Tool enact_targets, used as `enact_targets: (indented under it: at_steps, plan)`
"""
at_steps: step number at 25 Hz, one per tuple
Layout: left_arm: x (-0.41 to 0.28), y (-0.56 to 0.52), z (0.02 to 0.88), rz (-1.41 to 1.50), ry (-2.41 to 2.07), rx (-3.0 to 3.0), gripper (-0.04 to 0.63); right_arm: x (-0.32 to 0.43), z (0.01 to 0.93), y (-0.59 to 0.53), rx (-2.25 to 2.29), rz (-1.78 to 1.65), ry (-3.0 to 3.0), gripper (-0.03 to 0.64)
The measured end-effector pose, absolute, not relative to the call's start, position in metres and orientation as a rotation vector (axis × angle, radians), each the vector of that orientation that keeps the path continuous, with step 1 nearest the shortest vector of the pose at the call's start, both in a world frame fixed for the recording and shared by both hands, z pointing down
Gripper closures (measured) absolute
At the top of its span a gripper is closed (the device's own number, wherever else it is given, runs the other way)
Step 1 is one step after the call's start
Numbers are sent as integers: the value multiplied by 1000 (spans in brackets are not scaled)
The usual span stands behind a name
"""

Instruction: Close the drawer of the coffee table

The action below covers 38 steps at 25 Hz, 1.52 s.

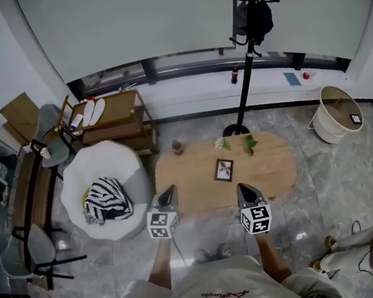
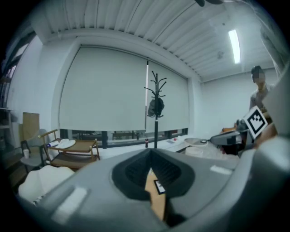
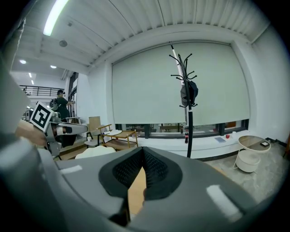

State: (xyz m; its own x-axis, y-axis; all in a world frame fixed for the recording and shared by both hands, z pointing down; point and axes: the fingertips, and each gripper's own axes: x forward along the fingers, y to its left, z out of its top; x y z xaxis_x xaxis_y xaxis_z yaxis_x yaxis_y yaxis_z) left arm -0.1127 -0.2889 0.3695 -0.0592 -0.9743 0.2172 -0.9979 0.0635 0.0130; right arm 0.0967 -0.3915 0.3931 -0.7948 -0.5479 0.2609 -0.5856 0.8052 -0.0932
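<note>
Above coffee table (image 1: 196, 167): left tool (image 1: 171, 190), right tool (image 1: 241, 188) closed, empty.

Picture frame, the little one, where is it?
In the head view the picture frame lies near the middle of the wooden coffee table, a little left of the small green plant and nearer the person.

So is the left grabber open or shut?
Shut. The left gripper shows its jaws meeting at the tips, nothing between them.

coffee table (image 1: 271, 168); on it: picture frame (image 1: 224, 170); plant (image 1: 248, 145); reddish object (image 1: 177, 147)
</note>
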Motion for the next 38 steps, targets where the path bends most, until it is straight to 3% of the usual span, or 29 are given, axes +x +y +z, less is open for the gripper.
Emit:
enact_targets:
  at_steps: [15,38]
  plan:
    - [-131,-271,305,216,-2239,2030,594,80,315,-392,899,130,-2847,614]
    - [-120,-263,298,205,-2245,2033,594,76,317,-372,827,124,-2854,614]
